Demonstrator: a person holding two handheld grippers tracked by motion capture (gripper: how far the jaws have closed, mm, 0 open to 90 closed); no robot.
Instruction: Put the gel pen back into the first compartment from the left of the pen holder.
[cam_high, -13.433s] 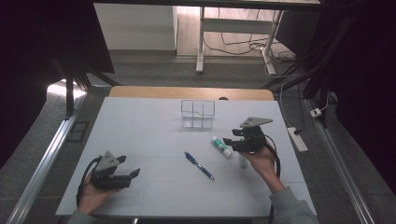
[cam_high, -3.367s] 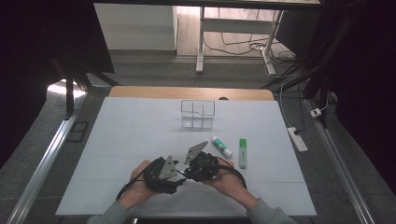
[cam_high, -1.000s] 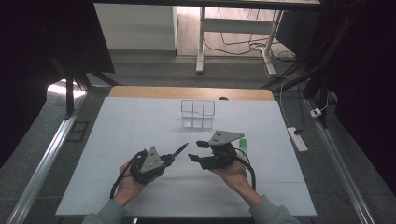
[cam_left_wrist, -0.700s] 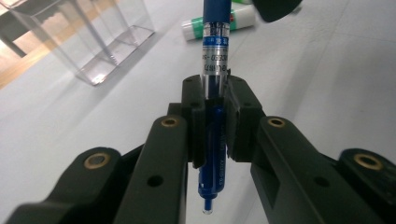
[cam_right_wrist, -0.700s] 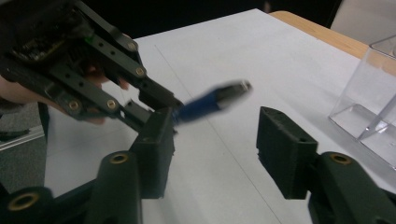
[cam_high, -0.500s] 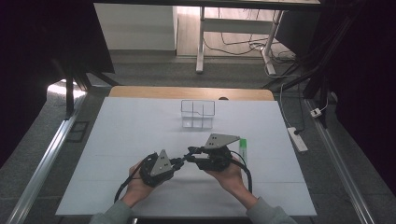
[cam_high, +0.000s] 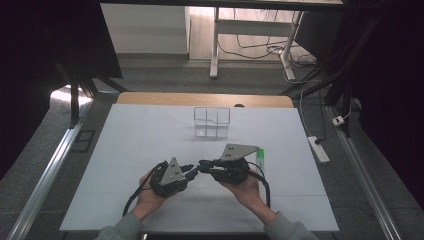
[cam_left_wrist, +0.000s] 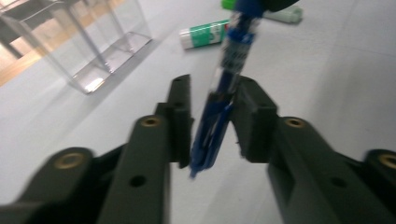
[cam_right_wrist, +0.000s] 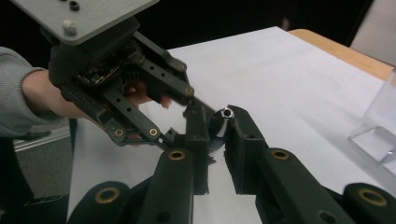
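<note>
One blue pen (cam_left_wrist: 219, 107) hung above the white table (cam_high: 125, 145), passed between the two grippers near the person's edge. The left gripper (cam_high: 192, 171) had just been opening its jaws; in the left gripper view the pen stood between them, leaning on the right jaw with a gap at the left one. The right gripper (cam_high: 205, 165) had just been closing, and in the right gripper view its jaws stood narrow, clamped on the pen's end (cam_right_wrist: 223, 122). The two grippers met tip to tip, the left one directly in front of the right.

Behind them stood one clear acrylic organiser (cam_high: 212, 122), well apart. Two glue sticks lay beside the right hand: a white-and-green one (cam_left_wrist: 205, 34) and a green one (cam_high: 259, 156).
</note>
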